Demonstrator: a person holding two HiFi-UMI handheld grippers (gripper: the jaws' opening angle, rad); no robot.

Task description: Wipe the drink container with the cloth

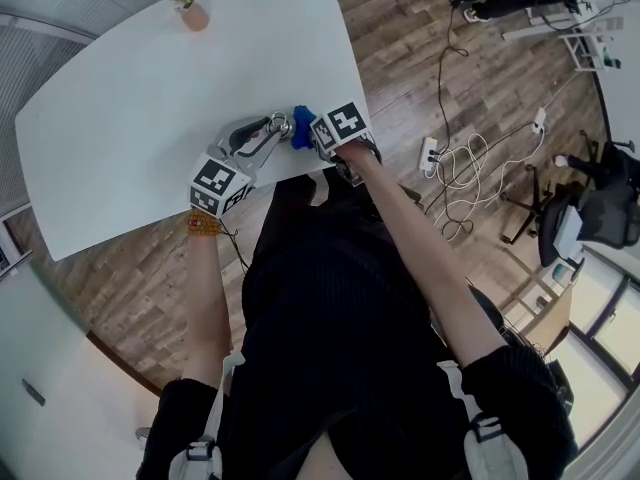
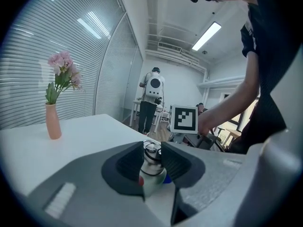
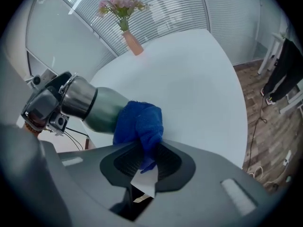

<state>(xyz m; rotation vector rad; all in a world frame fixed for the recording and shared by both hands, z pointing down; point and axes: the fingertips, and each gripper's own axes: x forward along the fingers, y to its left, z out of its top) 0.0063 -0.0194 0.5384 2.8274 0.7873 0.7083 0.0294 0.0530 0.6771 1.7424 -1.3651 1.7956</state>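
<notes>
The drink container (image 3: 92, 109) is a grey-green bottle with a steel collar and a dark cap. It is held roughly level over the table's near edge. My left gripper (image 2: 154, 162) is shut on its cap end, with the bottle (image 2: 152, 170) showing between the pads. A blue cloth (image 3: 140, 123) is pinched in my right gripper (image 3: 146, 157) and lies against the bottle's side. In the head view the cloth (image 1: 302, 130) sits between the bottle (image 1: 276, 126) and the right gripper (image 1: 322, 140), with the left gripper (image 1: 262, 138) coming from the lower left.
A pink vase of flowers (image 1: 192, 8) stands at the far side of the white table (image 1: 150, 98). Cables and a power strip (image 1: 430, 153) lie on the wooden floor to the right. A person (image 2: 152, 98) stands in the background.
</notes>
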